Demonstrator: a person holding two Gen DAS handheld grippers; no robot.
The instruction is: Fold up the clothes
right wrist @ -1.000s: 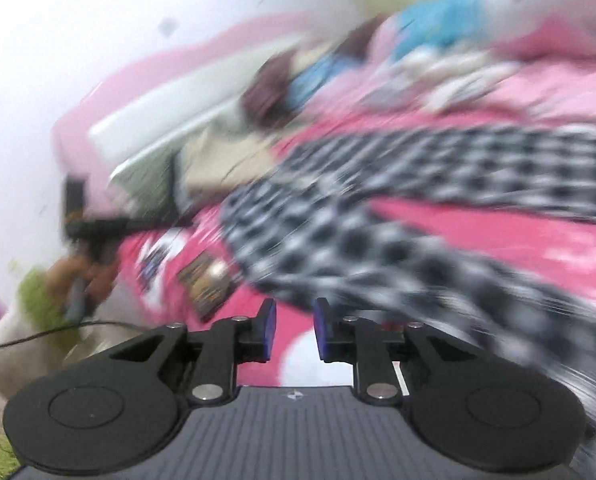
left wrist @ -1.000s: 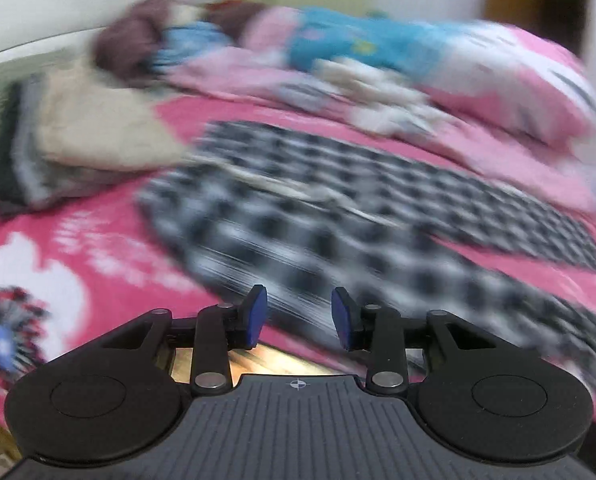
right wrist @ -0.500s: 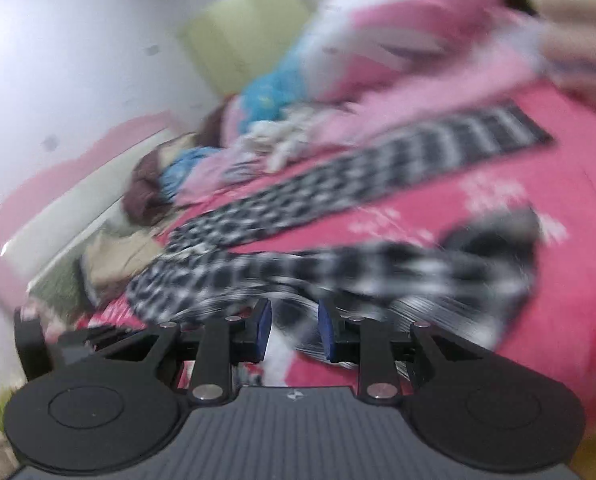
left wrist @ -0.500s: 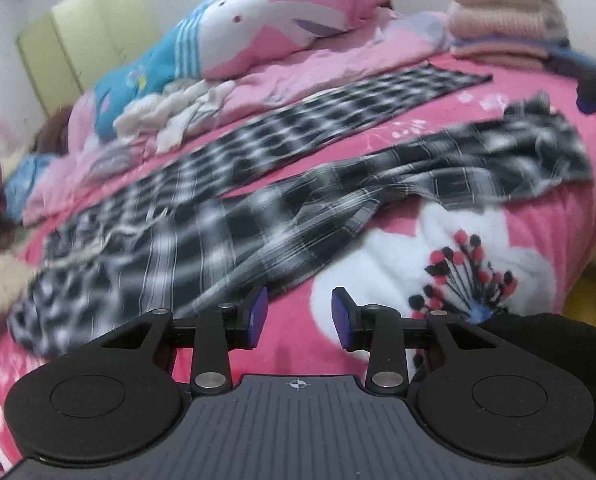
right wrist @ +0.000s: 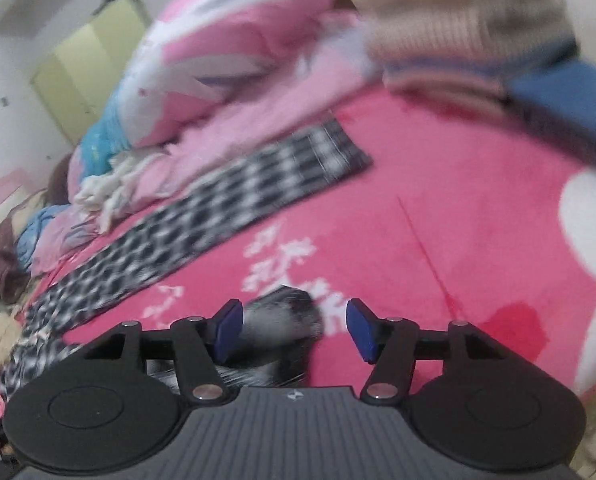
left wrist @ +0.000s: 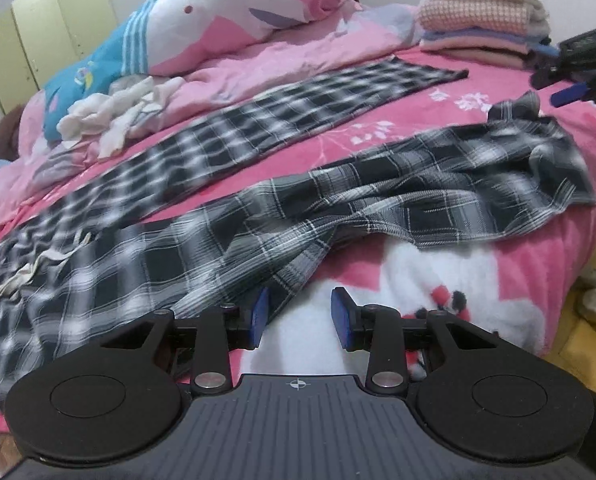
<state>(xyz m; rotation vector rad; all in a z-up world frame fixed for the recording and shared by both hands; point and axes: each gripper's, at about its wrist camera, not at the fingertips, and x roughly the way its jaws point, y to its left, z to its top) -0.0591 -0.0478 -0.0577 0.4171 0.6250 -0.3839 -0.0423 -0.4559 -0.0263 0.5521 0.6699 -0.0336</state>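
The plaid trousers lie spread, unfolded, across the pink bed, legs reaching toward 2 o'clock, with the left gripper and right gripper poised near their edges, fingers parted and empty, seemingly ready to grasp.

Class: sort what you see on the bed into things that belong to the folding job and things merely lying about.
Job: plaid trousers; left gripper, open; right gripper, open over a trouser cuff.

Lying about: folded stack; pink quilt; white garment; pink blanket.

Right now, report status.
Left tongs open at plaid trousers. Right tongs open over their cuff. Nothing blocking.
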